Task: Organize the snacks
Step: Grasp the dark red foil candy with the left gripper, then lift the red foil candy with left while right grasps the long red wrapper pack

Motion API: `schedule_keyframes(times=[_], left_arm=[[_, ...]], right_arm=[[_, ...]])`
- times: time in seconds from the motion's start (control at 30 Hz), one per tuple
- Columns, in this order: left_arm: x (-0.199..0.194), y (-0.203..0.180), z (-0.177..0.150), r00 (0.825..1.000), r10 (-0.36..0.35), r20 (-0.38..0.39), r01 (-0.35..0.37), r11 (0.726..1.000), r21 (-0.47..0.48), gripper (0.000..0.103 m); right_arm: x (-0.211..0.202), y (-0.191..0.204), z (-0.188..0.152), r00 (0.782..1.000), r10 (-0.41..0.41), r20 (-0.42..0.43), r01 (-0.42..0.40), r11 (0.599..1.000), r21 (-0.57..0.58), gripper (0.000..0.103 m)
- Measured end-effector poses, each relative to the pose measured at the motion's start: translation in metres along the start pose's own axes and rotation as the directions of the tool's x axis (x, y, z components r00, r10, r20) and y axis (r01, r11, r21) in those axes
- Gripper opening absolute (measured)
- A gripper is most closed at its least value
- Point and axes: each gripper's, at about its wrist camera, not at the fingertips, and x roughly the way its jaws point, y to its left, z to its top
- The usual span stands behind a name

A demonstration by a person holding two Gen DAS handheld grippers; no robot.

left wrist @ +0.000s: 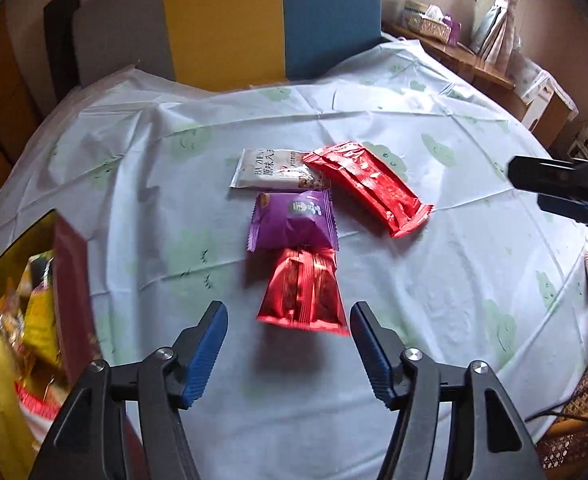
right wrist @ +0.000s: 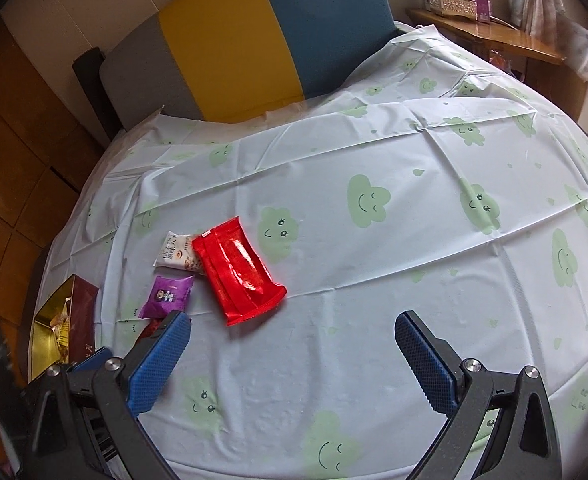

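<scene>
Several snack packets lie on the table: a small red packet (left wrist: 304, 292) nearest my left gripper, a purple packet (left wrist: 291, 220) (right wrist: 166, 295) behind it, a white packet (left wrist: 271, 170) (right wrist: 175, 255) and a long red packet (left wrist: 368, 186) (right wrist: 237, 270). My left gripper (left wrist: 289, 316) is open and empty, its jaws standing either side of the small red packet's near end. A gold-lined box (left wrist: 17, 308) (right wrist: 59, 330) holding snacks stands at the left. My right gripper (right wrist: 293, 330) is open and empty, over bare cloth to the right of the packets; it also shows in the left wrist view (left wrist: 562, 190).
The table wears a pale cloth (right wrist: 374, 240) printed with green clouds. A grey, yellow and blue chair back (left wrist: 233, 20) stands behind the table. A wooden shelf (right wrist: 490, 36) with a tissue box is at the back right.
</scene>
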Motion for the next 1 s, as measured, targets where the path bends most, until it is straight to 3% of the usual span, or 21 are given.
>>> schedule_keyframes(times=[0.3,0.33,0.37,0.43,0.63,0.9,1.0], left_arm=[[0.048,-0.004,0.023,0.997,0.008,-0.080,-0.008,1.000,0.010,0.064],[0.049,-0.003,0.023,0.998,0.013,-0.063,-0.013,1.000,0.003,0.060],[0.046,-0.003,0.023,0.999,0.014,-0.043,-0.014,1.000,0.000,0.045],[0.042,-0.003,0.019,0.999,-0.028,-0.030,0.028,1.000,-0.008,0.045],[0.015,-0.008,-0.025,0.999,-0.052,0.004,0.052,0.998,-0.025,0.045],[-0.015,-0.018,-0.091,0.995,-0.014,0.095,0.011,0.999,0.034,0.045],[-0.018,-0.015,-0.101,0.992,-0.027,0.123,0.023,0.999,0.029,0.045]], right_arm=[[0.001,0.000,0.002,1.000,0.008,-0.005,-0.008,1.000,-0.003,0.103],[0.001,0.001,0.002,1.000,0.008,-0.004,-0.008,1.000,-0.005,0.103],[0.001,0.001,0.002,1.000,0.005,-0.002,-0.005,1.000,-0.008,0.103],[0.002,0.002,0.002,1.000,-0.006,-0.001,0.006,1.000,-0.018,0.103],[0.004,0.006,-0.001,1.000,-0.028,-0.004,0.027,0.998,-0.052,0.103],[0.015,0.011,-0.010,0.998,-0.049,-0.050,0.044,0.995,-0.094,0.103],[0.024,0.014,-0.014,0.995,-0.066,-0.080,0.056,0.991,-0.118,0.095]])
